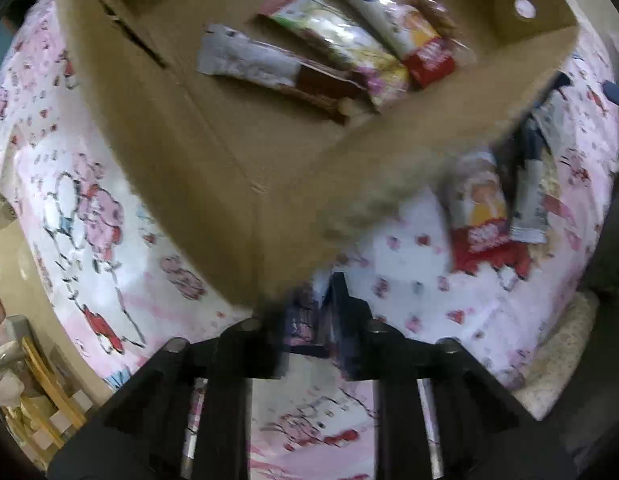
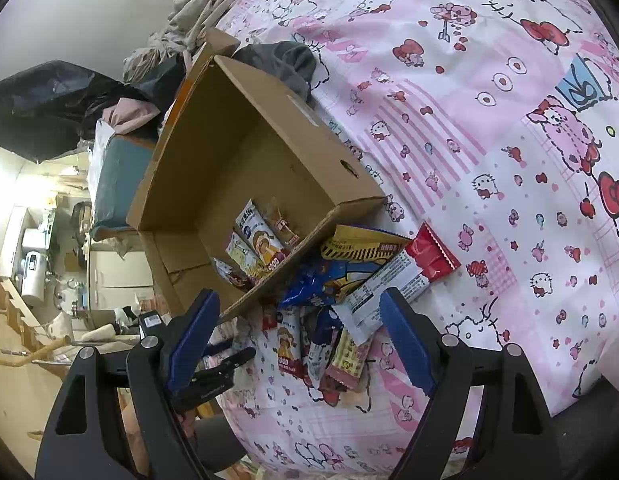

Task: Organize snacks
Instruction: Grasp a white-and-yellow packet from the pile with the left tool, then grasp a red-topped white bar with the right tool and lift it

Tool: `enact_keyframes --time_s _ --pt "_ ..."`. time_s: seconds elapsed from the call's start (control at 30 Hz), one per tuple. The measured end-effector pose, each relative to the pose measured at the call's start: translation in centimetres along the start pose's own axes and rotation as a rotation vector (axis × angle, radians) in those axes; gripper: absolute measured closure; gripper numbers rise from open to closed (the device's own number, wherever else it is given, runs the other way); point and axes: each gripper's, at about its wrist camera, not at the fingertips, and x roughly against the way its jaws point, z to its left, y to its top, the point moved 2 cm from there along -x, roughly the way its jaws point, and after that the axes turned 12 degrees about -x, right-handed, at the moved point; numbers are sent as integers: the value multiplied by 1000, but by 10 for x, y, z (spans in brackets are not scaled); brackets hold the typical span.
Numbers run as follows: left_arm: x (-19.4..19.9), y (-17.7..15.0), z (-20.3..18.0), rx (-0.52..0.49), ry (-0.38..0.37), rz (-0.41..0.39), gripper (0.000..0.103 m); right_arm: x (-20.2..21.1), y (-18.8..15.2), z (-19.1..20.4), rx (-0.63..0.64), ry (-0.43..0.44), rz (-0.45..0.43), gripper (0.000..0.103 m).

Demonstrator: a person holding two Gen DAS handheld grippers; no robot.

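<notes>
Left wrist view: heavy motion blur throughout, worst at centre and lower centre; box [image 1: 229, 128] interior dim. Right wrist view: sharp, evenly lit sheet [image 2: 449, 128], bright glare at left edge. Both frames show fisheye bending and dark corner vignetting.

The box [image 2: 245, 168] is matt brown cardboard. The snack packets [image 2: 361, 276] are glossy plastic film. The bed sheet [image 2: 489, 120] is soft printed cloth.
</notes>
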Motion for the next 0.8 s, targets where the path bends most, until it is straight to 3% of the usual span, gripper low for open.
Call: enact_keyframes --time_s 0.23,0.4,0.43,0.57,0.8 --pt "12 -20 -24 98 -17 -11 89 -1 5 -19 -71 -37 -2 18" --pt "42 -39 -52 230 -55 -108 89 -8 4 -32 -116 -65 35 18" --pt "48 -43 -55 265 -59 -131 89 -10 3 -32 -111 -68 40 21" --pt "71 -60 -66 399 -108 -233 89 -14 -4 -31 -104 -69 57 45" --pt "91 -62 -48 494 -117 -331 89 -35 -8 -48 -157 -187 21 52"
